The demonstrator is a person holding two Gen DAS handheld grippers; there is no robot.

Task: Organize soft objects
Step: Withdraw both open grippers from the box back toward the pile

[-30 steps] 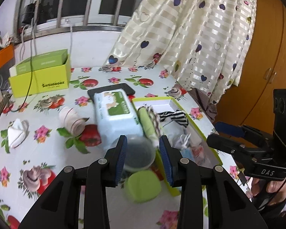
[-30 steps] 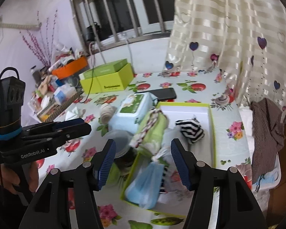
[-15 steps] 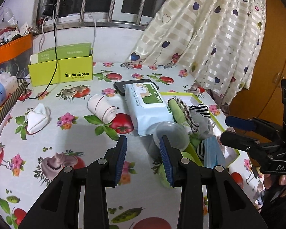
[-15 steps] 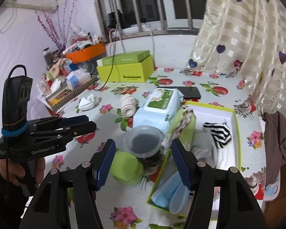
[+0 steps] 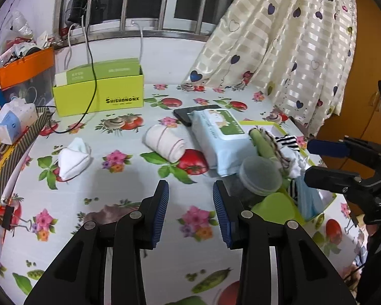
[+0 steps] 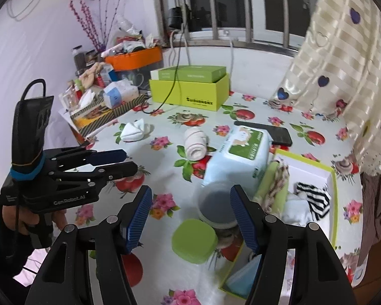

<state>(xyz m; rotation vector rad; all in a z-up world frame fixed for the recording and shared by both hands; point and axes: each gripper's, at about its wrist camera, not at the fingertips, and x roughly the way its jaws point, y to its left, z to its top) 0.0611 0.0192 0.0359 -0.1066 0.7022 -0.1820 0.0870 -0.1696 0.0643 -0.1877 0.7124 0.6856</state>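
Rolled sock (image 5: 165, 142) untouched; left tool (image 5: 191, 195) angled down, half-open, empty; right tool (image 6: 190, 198) widening, empty.

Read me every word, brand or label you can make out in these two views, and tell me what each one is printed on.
"SHISHANGNX": front of the yellow-green box; the small line under it is too blurred to read.
"GenRobot.AI": body of the left gripper.
"DA", cut off by the frame edge: body of the right gripper.
Wet wipes pack: green label print too small to read.
Green box lid: print too blurred to read.
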